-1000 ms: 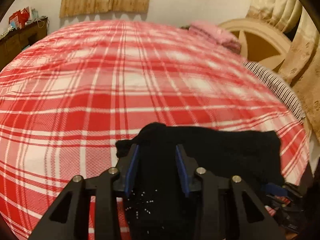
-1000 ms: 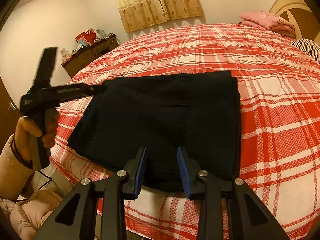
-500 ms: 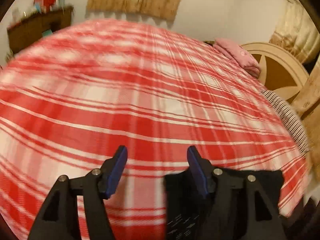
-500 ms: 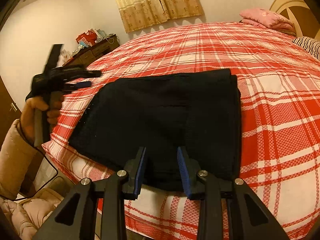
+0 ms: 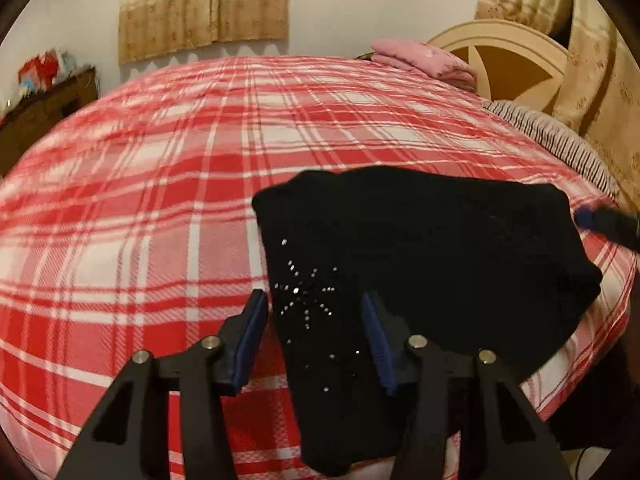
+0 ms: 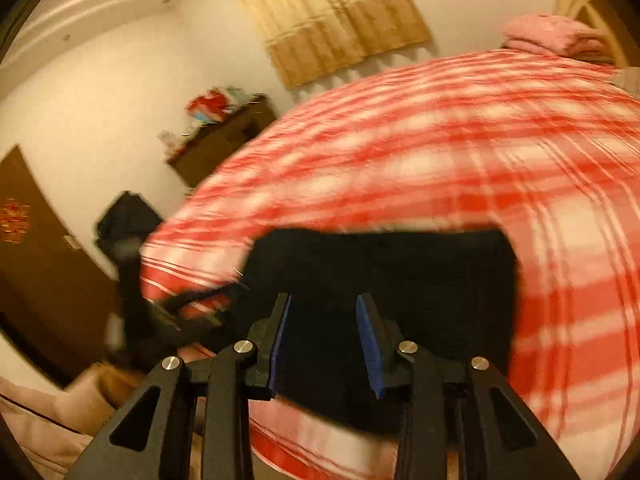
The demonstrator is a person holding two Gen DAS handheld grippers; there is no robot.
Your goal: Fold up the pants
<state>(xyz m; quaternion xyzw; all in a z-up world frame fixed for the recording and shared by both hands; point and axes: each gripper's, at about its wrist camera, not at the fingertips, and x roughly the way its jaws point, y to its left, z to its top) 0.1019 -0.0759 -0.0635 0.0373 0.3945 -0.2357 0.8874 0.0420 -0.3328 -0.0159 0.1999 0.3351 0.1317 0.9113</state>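
From my left wrist camera, the black pants (image 5: 432, 264) lie folded into a compact rectangle near the edge of the bed (image 5: 168, 200), on its red-and-white plaid bedspread. A second ago my left tongs (image 5: 314, 340) had the near corner of the cloth between the pads; then they swung clear over bare plaid, and now they are over the corner with the rhinestone starburst (image 5: 306, 296) again. The jaws have just been narrowing after a wide release, and the cloth lies between the blue pads, which do not press it: the left tongs are released. The tool points down at a slant toward the fabric. I judge that the fold is laid and I am lining up the next hold.

From my right wrist camera, blurred by motion, the right tongs (image 6: 324, 340) have lifted and tipped away from the pants (image 6: 400, 280), which look smaller and farther below than a second ago. The jaws stand parted with nothing pinched between them. The left tool's dark handle (image 6: 132, 280) shows at the pants' left edge. A pink folded blanket (image 6: 552, 34) sits far off at the headboard end.
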